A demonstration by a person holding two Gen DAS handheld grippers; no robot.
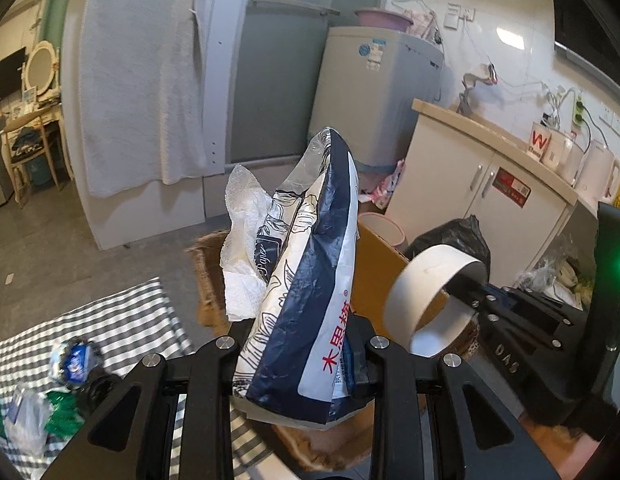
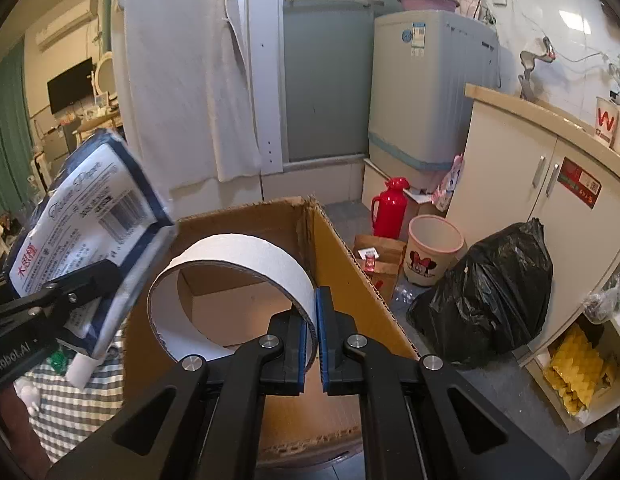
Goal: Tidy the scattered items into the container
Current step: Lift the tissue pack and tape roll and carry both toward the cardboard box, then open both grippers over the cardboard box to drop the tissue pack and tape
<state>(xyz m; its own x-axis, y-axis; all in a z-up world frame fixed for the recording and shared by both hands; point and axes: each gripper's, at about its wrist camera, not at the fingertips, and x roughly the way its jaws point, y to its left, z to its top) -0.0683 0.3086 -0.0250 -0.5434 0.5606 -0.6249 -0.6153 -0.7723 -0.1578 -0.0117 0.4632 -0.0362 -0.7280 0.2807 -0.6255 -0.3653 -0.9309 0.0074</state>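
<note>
My left gripper [image 1: 301, 354] is shut on a navy-and-white tissue pack [image 1: 310, 280], held upright above the near edge of the open cardboard box [image 1: 376, 264]; the same tissue pack [image 2: 81, 236] shows at the left of the right wrist view. My right gripper [image 2: 316, 320] is shut on the wall of a white cardboard ring [image 2: 233, 280], which hangs over the cardboard box [image 2: 350, 264] opening. That ring [image 1: 426, 292] and the right gripper [image 1: 476, 304] appear at the right of the left wrist view. White bubble wrap [image 1: 245, 240] lies inside the box.
A checked cloth [image 1: 121, 328] at lower left carries a blue wrapper [image 1: 73, 360], a clear bag [image 1: 25, 420] and green packets [image 1: 63, 412]. A black rubbish bag [image 2: 490, 300], a pink-rimmed bin [image 2: 434, 252], a red flask [image 2: 390, 208] and a white cabinet [image 2: 550, 208] stand right of the box.
</note>
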